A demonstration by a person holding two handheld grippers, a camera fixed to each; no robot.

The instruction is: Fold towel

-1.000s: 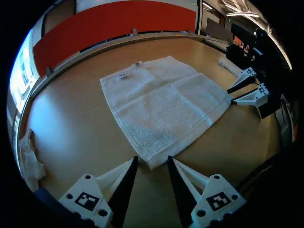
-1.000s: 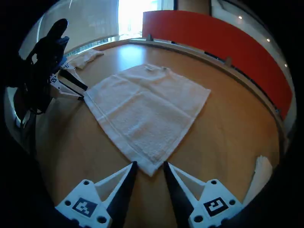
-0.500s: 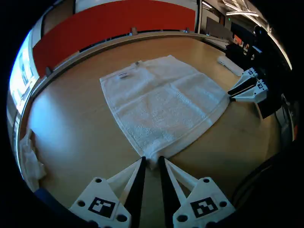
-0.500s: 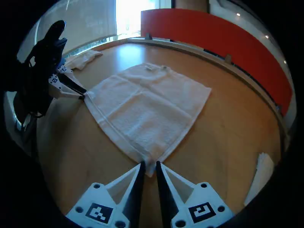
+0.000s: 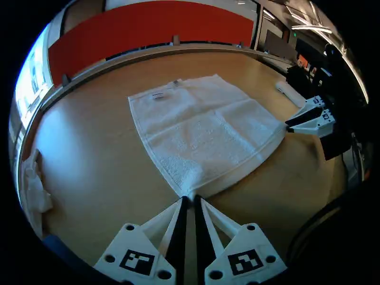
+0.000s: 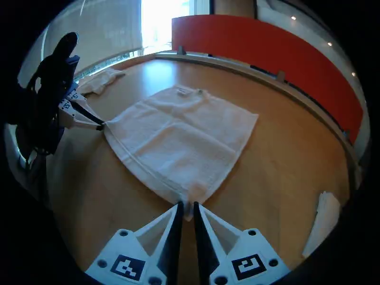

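A white towel [image 5: 204,130] lies spread on the wooden table [image 5: 95,152], a small label near its far edge. In the left gripper view my left gripper [image 5: 190,203] is shut on the towel's near corner, which is lifted a little. The right gripper [image 5: 288,127] appears at the right, pinching the towel's other near corner. In the right gripper view the towel [image 6: 183,137] spreads ahead and my right gripper [image 6: 187,209] is shut on its near corner. The left gripper [image 6: 101,126] grips the left corner there, held by a dark-gloved hand [image 6: 50,99].
A crumpled white cloth [image 5: 33,194] lies at the table's left edge, seen as the white cloth [image 6: 97,80] in the other view. A folded white item [image 6: 325,223] rests near the right edge. A red panel [image 5: 142,33] runs behind the table's far rim.
Both grippers went from open to shut on the towel's two near corners. The pinched corners have risen slightly off the table.
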